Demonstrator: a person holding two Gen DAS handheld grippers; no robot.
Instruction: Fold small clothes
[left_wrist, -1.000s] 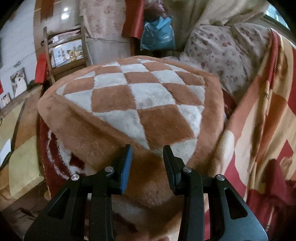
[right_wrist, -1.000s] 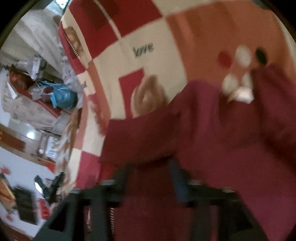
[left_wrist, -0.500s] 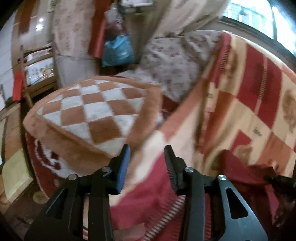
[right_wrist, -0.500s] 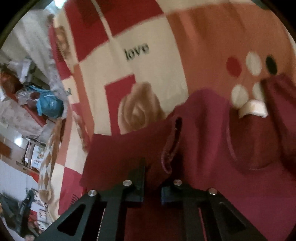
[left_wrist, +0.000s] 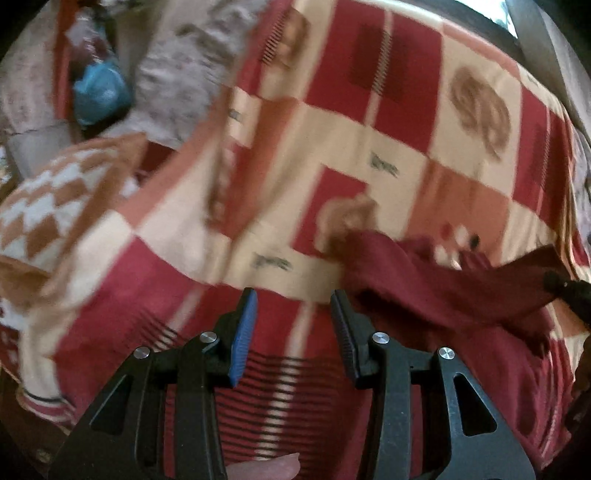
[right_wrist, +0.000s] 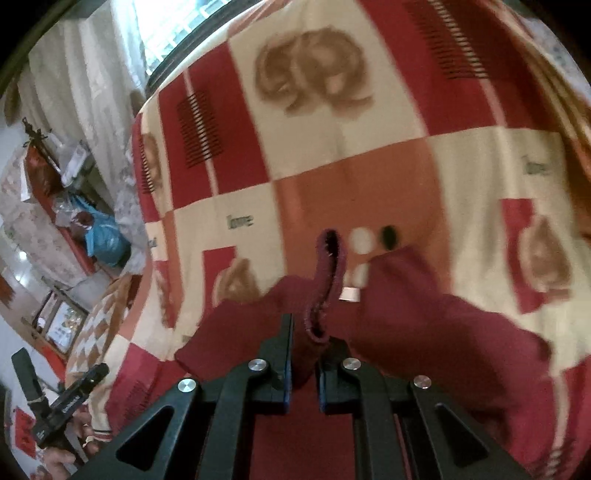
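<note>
A dark red garment (right_wrist: 424, 325) lies crumpled on a red and cream checked blanket (right_wrist: 332, 177). My right gripper (right_wrist: 308, 332) is shut on a bunched edge of it, and a fold with a small white label (right_wrist: 349, 294) stands up just past the fingers. In the left wrist view the same garment (left_wrist: 424, 284) lies to the right, stretched toward the right gripper (left_wrist: 569, 291) at the frame's edge. Over the blanket, left of the garment, my left gripper (left_wrist: 293, 295) is open with nothing between its blue pads (left_wrist: 242, 332). The left gripper (right_wrist: 62, 402) also shows low left in the right wrist view.
A plush brown and white checked cushion (left_wrist: 55, 206) sits off the blanket's left side. Behind it are a blue bag (left_wrist: 99, 92) and a heap of flowered cloth (left_wrist: 177, 81). A bright window (right_wrist: 166, 33) stands beyond the blanket's far edge.
My left gripper swung right, from over the checked cushion to over the blanket beside the garment. My right gripper shut on the garment's edge and raised it.
</note>
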